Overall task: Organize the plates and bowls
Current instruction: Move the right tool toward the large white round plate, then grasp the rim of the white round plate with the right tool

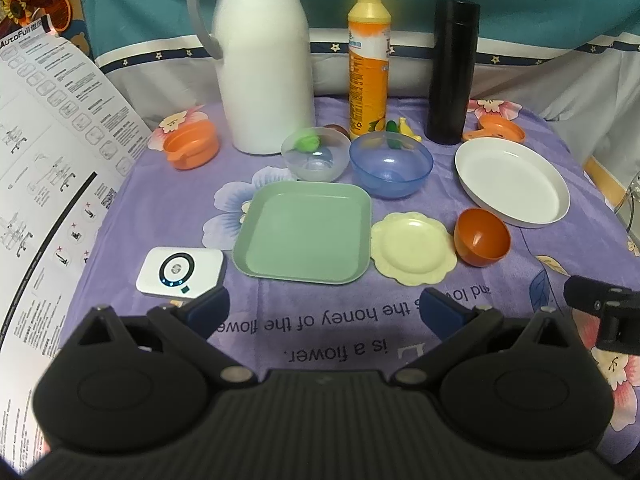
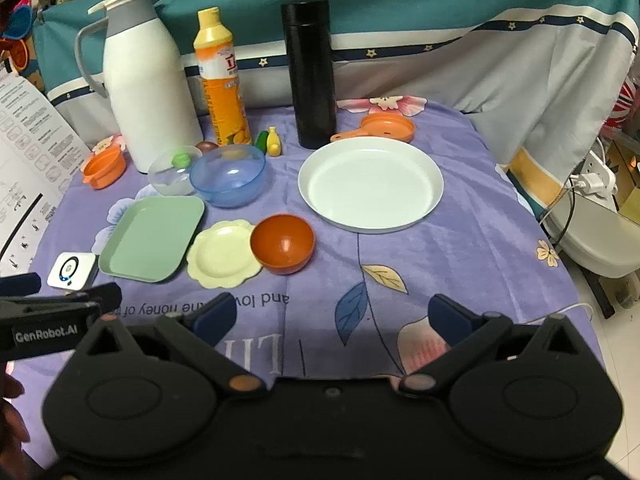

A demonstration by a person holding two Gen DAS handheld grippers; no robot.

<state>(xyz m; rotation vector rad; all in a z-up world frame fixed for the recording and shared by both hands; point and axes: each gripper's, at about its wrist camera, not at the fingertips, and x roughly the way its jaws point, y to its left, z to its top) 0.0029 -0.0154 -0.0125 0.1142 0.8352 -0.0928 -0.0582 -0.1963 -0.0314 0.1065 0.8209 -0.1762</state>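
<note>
- Left gripper point(image 1: 324, 312) hangs low over the purple cloth point(image 1: 360, 320), fingers spread wide, nothing between them.
- Straight ahead of those fingers lies the green square plate point(image 1: 304, 232), our landmark, near the fingertips but not touching.
- Just right of the green plate, rims almost meeting, sits the small yellow scalloped plate point(image 1: 412, 250); right of that again, an orange-brown bowl point(image 1: 482, 236), tilted.
- Behind the green plate: a clear bowl point(image 1: 314, 154) and a blue bowl point(image 1: 391, 164), side by side and touching, with small toy pieces around them.
- Far right of the green plate lies the big white round plate point(image 1: 512, 182).
- Right gripper point(image 2: 332, 316), also wide apart and empty, faces the gap between the orange-brown bowl and the white plate, both well ahead of its fingers.
- A white device point(image 1: 180, 270) lies just left of the green plate, by the left finger.
</note>
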